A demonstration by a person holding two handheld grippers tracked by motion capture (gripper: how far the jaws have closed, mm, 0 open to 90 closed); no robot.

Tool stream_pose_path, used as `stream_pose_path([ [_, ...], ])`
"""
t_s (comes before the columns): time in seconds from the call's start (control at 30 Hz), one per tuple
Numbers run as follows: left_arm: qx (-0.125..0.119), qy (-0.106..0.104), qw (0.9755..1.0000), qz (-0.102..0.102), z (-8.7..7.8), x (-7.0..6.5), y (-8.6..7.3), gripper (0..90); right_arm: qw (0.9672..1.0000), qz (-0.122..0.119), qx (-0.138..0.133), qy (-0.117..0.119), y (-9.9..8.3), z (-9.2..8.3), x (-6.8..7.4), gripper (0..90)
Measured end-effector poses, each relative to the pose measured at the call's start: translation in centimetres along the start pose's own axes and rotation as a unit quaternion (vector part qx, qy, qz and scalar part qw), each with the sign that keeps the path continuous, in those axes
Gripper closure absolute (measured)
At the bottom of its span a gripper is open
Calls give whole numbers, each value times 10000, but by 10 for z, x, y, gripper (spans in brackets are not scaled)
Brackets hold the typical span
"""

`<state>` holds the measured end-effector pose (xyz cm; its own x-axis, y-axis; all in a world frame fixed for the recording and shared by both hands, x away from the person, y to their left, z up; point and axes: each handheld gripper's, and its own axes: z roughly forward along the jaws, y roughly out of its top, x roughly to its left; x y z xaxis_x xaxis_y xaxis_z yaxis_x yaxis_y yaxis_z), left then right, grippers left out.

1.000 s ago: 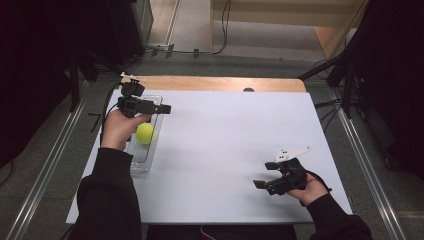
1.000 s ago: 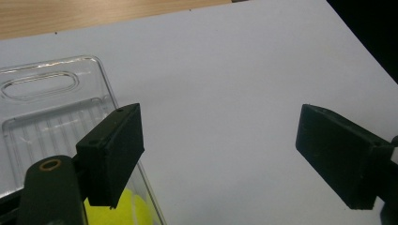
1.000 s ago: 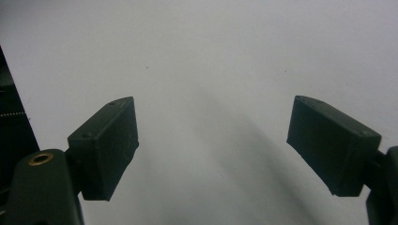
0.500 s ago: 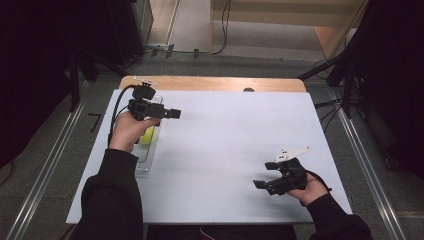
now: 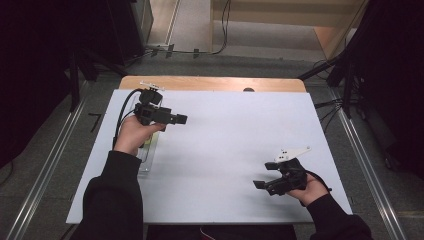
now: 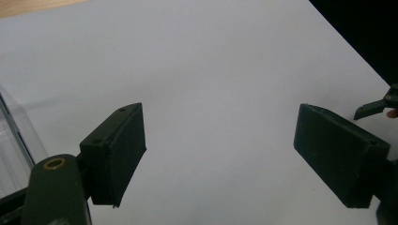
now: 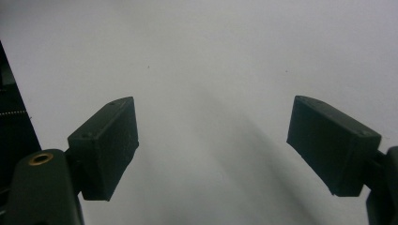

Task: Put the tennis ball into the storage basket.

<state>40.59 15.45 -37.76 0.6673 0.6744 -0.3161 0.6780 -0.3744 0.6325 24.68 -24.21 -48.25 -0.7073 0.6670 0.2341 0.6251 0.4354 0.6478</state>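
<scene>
Left gripper: the black two-jaw left gripper (image 5: 181, 119) is held above the left part of the table, pointing toward the table's middle.
Left jaws: spread with clear space between them and nothing held; in the left gripper view bare white surface shows between the two black pads (image 6: 119, 157). The jaws have just been closing a little, with nothing between them.
Left hand: the person's left hand (image 5: 131, 137) grips the body of the tool, a dark sleeve behind it; a black cable (image 5: 121, 112) loops from the gripper's rear.
Container: a clear plastic rectangular tray (image 5: 148, 156) lies on the white surface directly under the left hand, mostly covered by it; its transparent edge (image 6: 14, 140) shows at the left of the left gripper view. Its contents cannot be told.
Right gripper: the black two-jaw right gripper (image 5: 258, 185) sits low over the near right part of the table, pointing left, well apart from the left one.
Right jaws: spread, nothing between them; the pads (image 7: 105, 145) frame plain white surface.
Right hand: the right hand (image 5: 307, 187) holds the tool, with a grey three-cornered plate (image 5: 292, 152) on top.
Surface: a white sheet (image 5: 235, 135) covers the table; a strip of wooden tabletop (image 5: 210, 83) shows at the far edge.
</scene>
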Motion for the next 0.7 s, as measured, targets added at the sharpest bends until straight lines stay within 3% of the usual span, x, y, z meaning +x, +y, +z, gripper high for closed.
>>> stream_pose_path([
  [0.33, 15, 43, 9996, 281, 4, -13, -15, 177, 10000, -15, -18, 8, 0, 0, 0, 148],
  [0.7, 27, -100, 9996, 264, 7, -18, -31, 177, 10000, -2, -25, 7, 0, -1, 0, 148],
])
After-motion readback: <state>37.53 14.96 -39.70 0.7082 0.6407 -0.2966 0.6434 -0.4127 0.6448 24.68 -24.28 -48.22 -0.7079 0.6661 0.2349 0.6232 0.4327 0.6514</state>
